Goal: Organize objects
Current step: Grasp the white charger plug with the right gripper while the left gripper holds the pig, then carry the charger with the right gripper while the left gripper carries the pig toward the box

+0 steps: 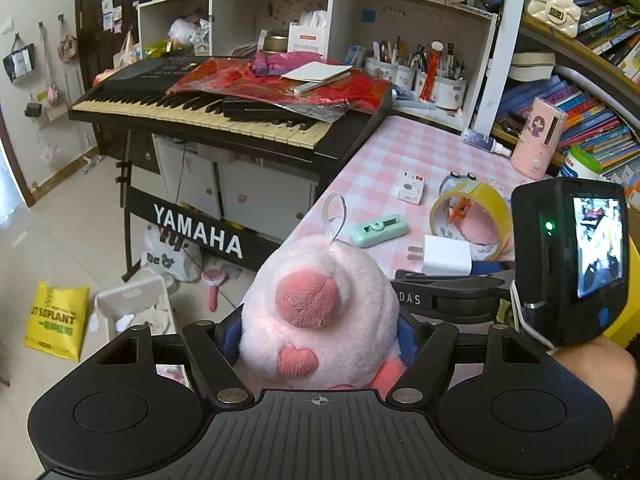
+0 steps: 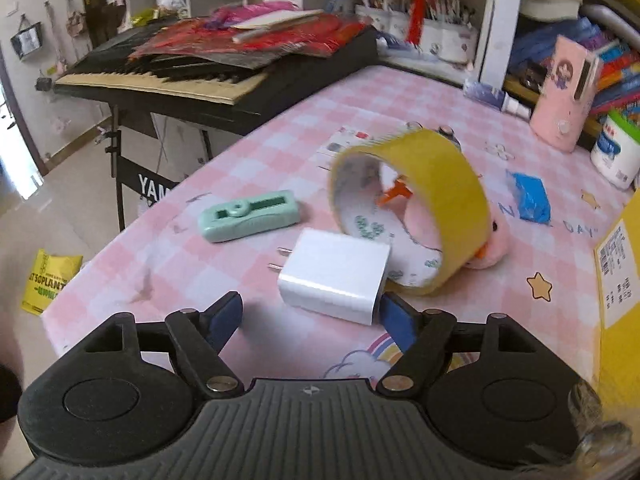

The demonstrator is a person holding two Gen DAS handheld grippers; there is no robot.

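My left gripper (image 1: pixel 318 340) is shut on a pink plush toy (image 1: pixel 320 308) with a white loop, held above the table's left edge. My right gripper (image 2: pixel 310 320) is open, low over the pink checked tablecloth (image 2: pixel 224 160), its right finger close to a white charger plug (image 2: pixel 334 276). The charger (image 1: pixel 446 256) lies against a yellow tape roll (image 2: pixel 424 208) standing on edge, with a small pink plush (image 2: pixel 494 248) behind it. A mint green tape dispenser (image 2: pixel 250 216) lies to the left. The right gripper's body (image 1: pixel 572 264) shows in the left wrist view.
A black Yamaha keyboard (image 1: pixel 224 112) piled with red items stands left of the table. A blue packet (image 2: pixel 528 196), a pink device (image 2: pixel 564 96) and a white tub (image 2: pixel 618 152) sit at the right. Bookshelves (image 1: pixel 592 108) and pen holders (image 1: pixel 420 76) line the back. A yellow box (image 2: pixel 620 276) is at the right edge.
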